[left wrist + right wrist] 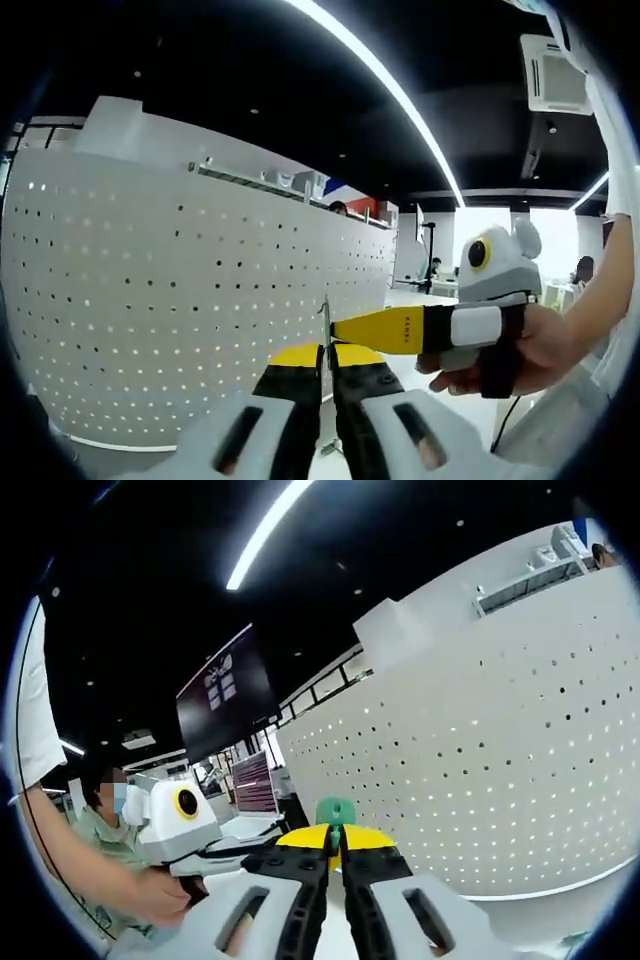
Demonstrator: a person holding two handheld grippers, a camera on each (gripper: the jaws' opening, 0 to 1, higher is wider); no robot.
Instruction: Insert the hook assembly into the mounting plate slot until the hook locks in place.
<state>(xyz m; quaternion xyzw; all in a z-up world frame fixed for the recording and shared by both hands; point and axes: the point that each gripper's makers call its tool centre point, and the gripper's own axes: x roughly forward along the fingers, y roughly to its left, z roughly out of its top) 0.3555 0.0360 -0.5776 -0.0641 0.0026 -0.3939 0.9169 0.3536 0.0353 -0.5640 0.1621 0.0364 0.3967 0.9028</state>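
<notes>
Now green hook (335,811) pinched at right claw (335,852) tips.

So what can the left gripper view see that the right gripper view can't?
Left gripper view: the left gripper pinching a thin metal pin, plus a ceiling air unit.
Right gripper view: the right gripper with a green piece at its tips, plus a dark sign.
Both: the white holed panel, a light strip, and the other gripper held in a hand.
</notes>
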